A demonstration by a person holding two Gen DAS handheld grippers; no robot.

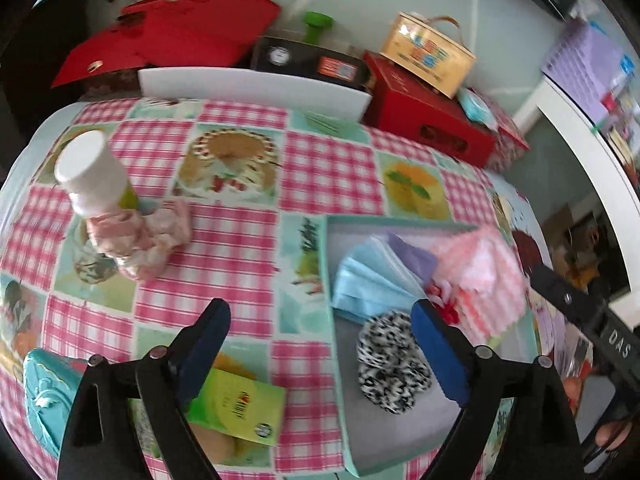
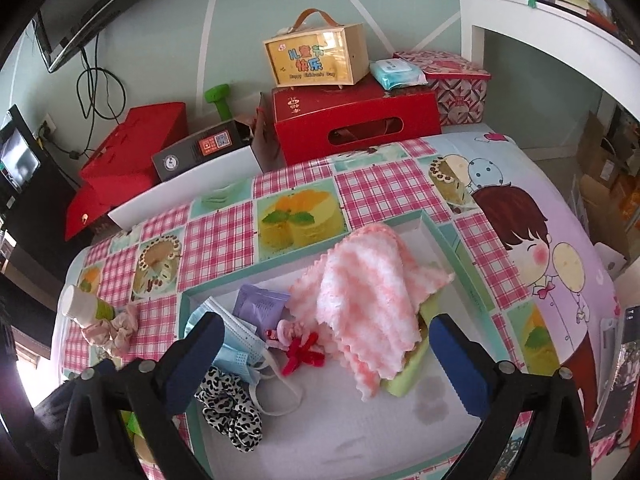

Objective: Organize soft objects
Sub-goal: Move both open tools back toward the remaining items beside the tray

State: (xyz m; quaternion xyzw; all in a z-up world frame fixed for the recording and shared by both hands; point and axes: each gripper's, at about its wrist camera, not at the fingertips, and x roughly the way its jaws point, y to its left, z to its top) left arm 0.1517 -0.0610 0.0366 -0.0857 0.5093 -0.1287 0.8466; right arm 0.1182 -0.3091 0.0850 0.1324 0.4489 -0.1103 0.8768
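Both tongs, left tongs [image 1: 320, 320] and right tongs [image 2: 326, 334], hang released and empty above the tray [image 2: 460, 256] holding a pink cloth [image 2: 360, 296], masks [image 1: 368, 276] and a spotted scrunchie [image 1: 390, 364]

On the wooden box with the strap handle [image 2: 316, 54] I read "儿童节快乐" in large characters, and beneath them, smaller, "Happy Children's Day"; on the black arm of my right tongs [image 1: 618, 344], seen from my left camera, white letters read "DAS"; other printing is too blurred.
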